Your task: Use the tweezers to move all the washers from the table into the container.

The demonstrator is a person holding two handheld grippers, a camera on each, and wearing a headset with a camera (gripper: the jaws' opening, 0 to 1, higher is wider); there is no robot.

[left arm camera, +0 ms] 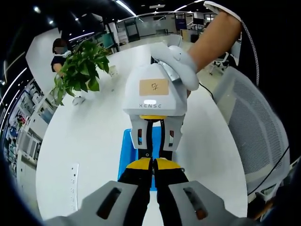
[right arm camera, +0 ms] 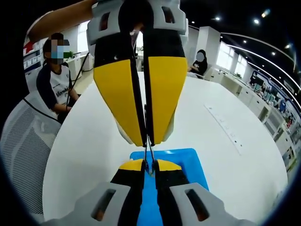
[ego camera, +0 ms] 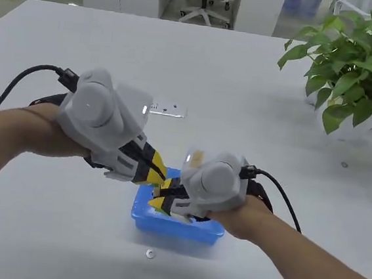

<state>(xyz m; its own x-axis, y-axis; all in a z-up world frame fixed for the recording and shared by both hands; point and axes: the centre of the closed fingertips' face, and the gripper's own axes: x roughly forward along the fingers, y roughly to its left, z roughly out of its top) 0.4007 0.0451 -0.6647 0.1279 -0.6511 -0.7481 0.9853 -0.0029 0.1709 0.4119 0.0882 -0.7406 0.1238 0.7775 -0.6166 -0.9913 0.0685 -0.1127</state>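
left gripper [left arm camera: 152, 163] | right gripper [right arm camera: 149, 166] | fingers of both pinching tweezers [right arm camera: 148, 141] | over container [ego camera: 140, 215]

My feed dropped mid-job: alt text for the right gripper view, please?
The left hand-held gripper hangs in from the top, yellow jaws shut on thin tweezers whose tips meet the right hand-held gripper over the blue container on a white table.

the right gripper [right arm camera: 149, 165] pinches the thin tips of the tweezers [right arm camera: 148, 153]; the left gripper [right arm camera: 148, 141] clamps them higher up, above a blue container [right arm camera: 188, 162] on a white table [right arm camera: 84, 155].
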